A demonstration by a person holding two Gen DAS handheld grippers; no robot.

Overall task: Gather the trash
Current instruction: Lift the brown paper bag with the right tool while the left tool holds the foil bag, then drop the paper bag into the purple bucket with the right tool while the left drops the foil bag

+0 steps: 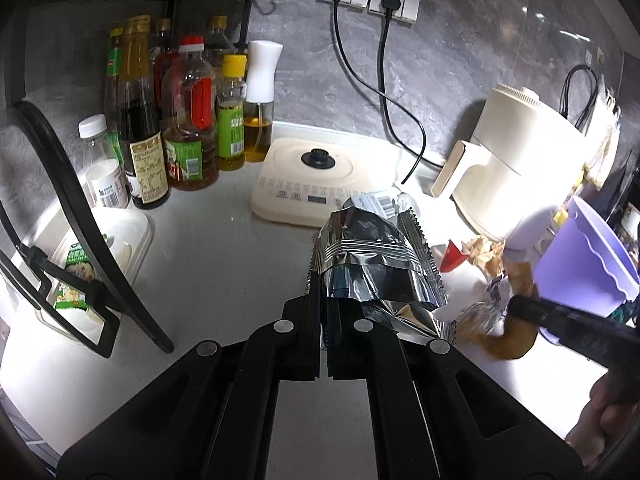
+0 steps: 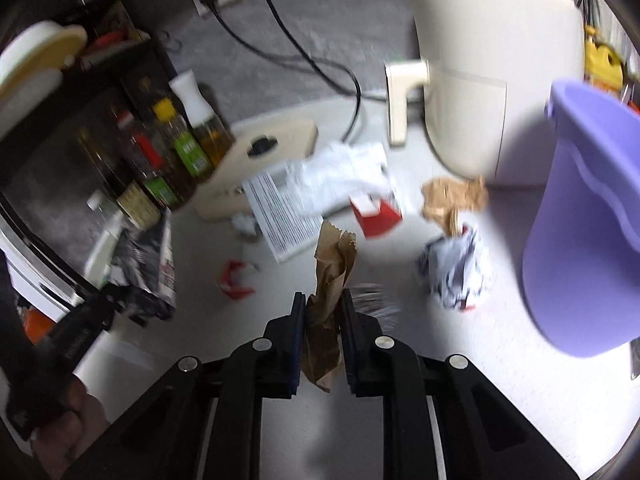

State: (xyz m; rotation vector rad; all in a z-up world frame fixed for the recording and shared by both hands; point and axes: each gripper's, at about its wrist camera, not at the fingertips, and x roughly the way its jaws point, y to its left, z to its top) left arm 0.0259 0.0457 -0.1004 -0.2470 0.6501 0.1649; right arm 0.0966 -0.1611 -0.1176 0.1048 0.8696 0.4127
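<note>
My left gripper (image 1: pixel 323 300) is shut on a silver foil snack bag (image 1: pixel 372 264), held above the white counter; the same bag shows in the right wrist view (image 2: pixel 148 268). My right gripper (image 2: pixel 324 312) is shut on a crumpled brown paper wrapper (image 2: pixel 330 280), also seen at the right of the left wrist view (image 1: pixel 516 336). A purple bin (image 2: pixel 588 220) stands to the right (image 1: pixel 588 256). On the counter lie a crumpled brown paper (image 2: pixel 452 198), a crumpled printed wrapper (image 2: pixel 456 276), white printed paper (image 2: pixel 332 192) and red scraps (image 2: pixel 376 216).
Sauce and oil bottles (image 1: pixel 188 120) stand at the back left under a black rack. A cream appliance base (image 1: pixel 320 180) sits mid-counter, and a cream air fryer (image 1: pixel 520 160) at the right. Two black cords (image 1: pixel 384 92) run to wall sockets. A white lidded box (image 1: pixel 100 256) sits left.
</note>
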